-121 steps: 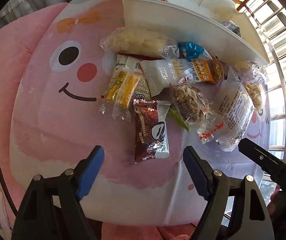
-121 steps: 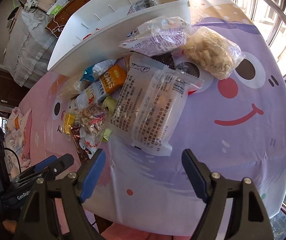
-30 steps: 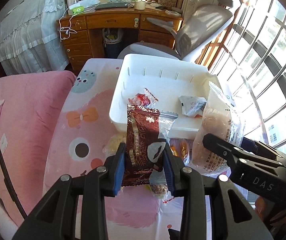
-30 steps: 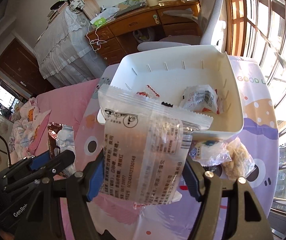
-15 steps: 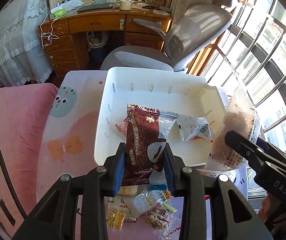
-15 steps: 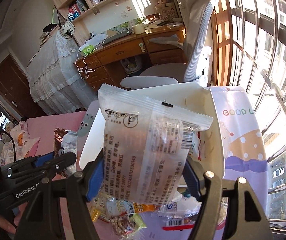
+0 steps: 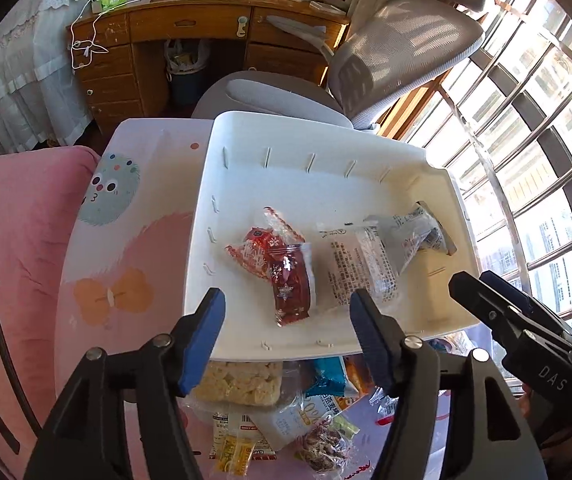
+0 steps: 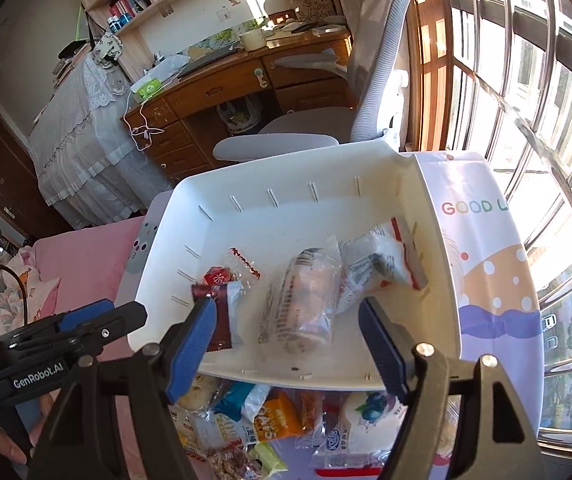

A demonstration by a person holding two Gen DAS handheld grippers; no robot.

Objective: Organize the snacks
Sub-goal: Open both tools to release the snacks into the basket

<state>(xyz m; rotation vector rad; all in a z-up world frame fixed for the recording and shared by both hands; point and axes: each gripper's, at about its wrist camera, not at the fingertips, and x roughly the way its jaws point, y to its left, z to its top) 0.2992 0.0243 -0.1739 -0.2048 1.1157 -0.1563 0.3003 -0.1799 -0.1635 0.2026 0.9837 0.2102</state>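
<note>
both tools hover over the white bin [image 7: 246, 344], tilted down into it, because this is where the snacks get dropped. the left tool [image 7: 286, 320] has just been opening; its jaws stand apart with nothing pressed between them, and the brown pack [image 7: 292, 292] lies below on the bin floor, partly over a red pack [image 7: 256, 254]. the right tool [image 8: 288, 330] has also just eased wider, its pads clear of the clear pack [image 8: 306, 304], which lies in the bin beside a white pack [image 8: 378, 266]. both look freshly released rather than held. the bin sits at the far side of the surface [image 7: 86, 264], so its low near wall lets tools reach in from the pile. the remaining snacks [image 8: 262, 420] lie just in front of that wall, by my judgement next to be fetched.
</note>
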